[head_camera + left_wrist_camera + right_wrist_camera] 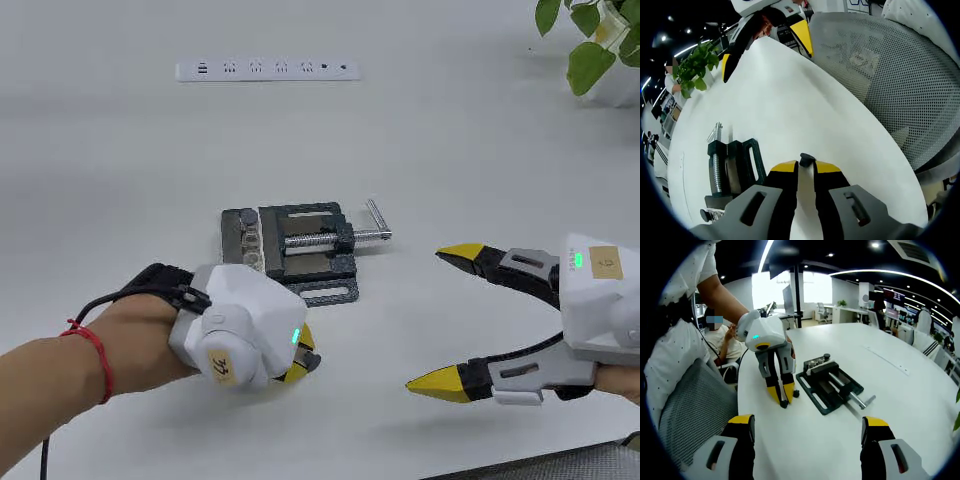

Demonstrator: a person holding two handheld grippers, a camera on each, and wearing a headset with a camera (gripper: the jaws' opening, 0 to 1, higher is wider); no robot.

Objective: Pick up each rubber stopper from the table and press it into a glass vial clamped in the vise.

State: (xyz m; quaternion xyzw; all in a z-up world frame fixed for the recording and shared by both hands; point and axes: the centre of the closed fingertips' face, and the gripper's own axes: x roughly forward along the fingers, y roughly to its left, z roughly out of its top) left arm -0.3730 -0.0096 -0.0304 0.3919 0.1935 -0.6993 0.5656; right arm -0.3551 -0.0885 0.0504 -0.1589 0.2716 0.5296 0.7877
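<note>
- The left gripper [303, 358], held in a hand [150, 325] that wears a black strap and a red wrist cord, sits nearest on the white table [450, 160]. It points down, with its yellow tips at the tabletop.
- In the left gripper view its jaws are drawn almost together, pinching a small dark rubber stopper [806, 159] at their very tips.
- The right gripper [448, 317] hovers to the right, just above the table. Its jaws are spread wide with nothing between them, and the yellow tips point left.
- Just beyond the left gripper is the dark vise [300, 262], flat on the table. Its screw and crank handle run to the right in the head view.
- A short row of glass vials [250, 240] stands upright at the vise's left end, held between the jaw faces. Whether any is already stoppered is too small to tell.
- The stopper is near the vise's front edge but apart from the vials.
- Farther back, a white power strip [267, 69] lies across the table.
- A green potted plant [590, 45] stands at the far right corner.
</note>
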